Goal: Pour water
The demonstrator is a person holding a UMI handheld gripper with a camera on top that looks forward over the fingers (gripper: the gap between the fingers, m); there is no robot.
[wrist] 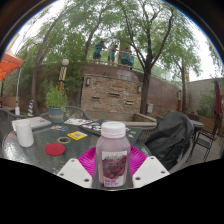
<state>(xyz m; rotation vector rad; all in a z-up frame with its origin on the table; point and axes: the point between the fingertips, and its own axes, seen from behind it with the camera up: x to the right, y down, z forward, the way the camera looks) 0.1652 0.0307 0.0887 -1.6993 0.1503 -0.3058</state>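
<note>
Pink-tinted plastic bottle (pixel 113 153) with a pale cap stands upright, clamped between the gripper (pixel 113 168) fingers, whose magenta pads (pixel 88 159) press both its sides. Beyond it on the glass bench (pixel 40 140) sit a white cup (pixel 24 133) and a red lid (pixel 54 149).

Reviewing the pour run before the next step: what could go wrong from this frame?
1. The bottle sits between the claw pads with its cap on; tilting now likely pours nothing.
2. The white cup stands well off to the side across the glass table, so the carry passes over the red lid and the small yellow item, which could be knocked.
3. The grip looks low on the bottle; it may swing when tilted.
</note>
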